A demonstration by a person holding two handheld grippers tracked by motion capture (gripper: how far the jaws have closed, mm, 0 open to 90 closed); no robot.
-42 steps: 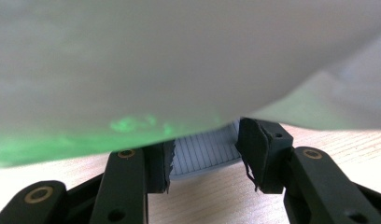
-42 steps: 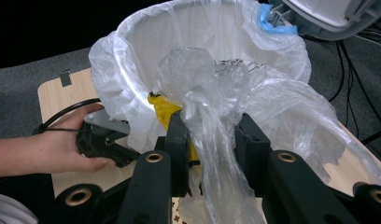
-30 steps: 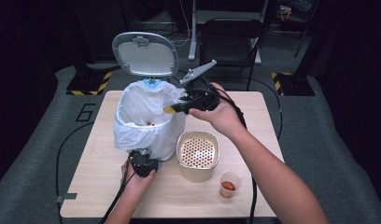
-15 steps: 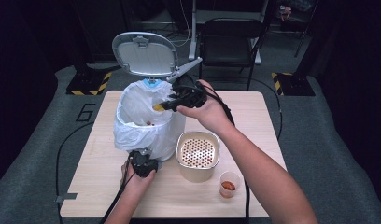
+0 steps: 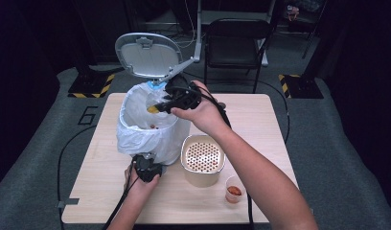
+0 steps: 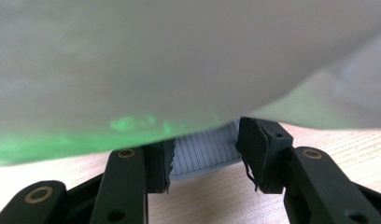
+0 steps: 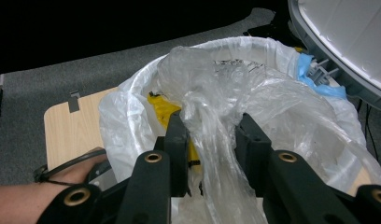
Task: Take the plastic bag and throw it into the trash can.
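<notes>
A small bin lined with a white bag stands on the table, its grey lid raised. My right gripper hovers over the bin's opening, shut on a crumpled clear plastic wrapper with a yellow part. In the right gripper view the wrapper hangs between the jaws above the bag's rim. My left gripper sits at the bin's foot on the near side. Its jaws close on a grey ribbed pedal under the overhanging bag.
A beige pot with a perforated top stands right of the bin. A small cup with orange-red contents sits near the table's front right. A black chair stands behind the table.
My right gripper has carried the wrapper leftward, from beside the bin's right rim to over its opening. The left gripper has stayed at the bin's foot.
</notes>
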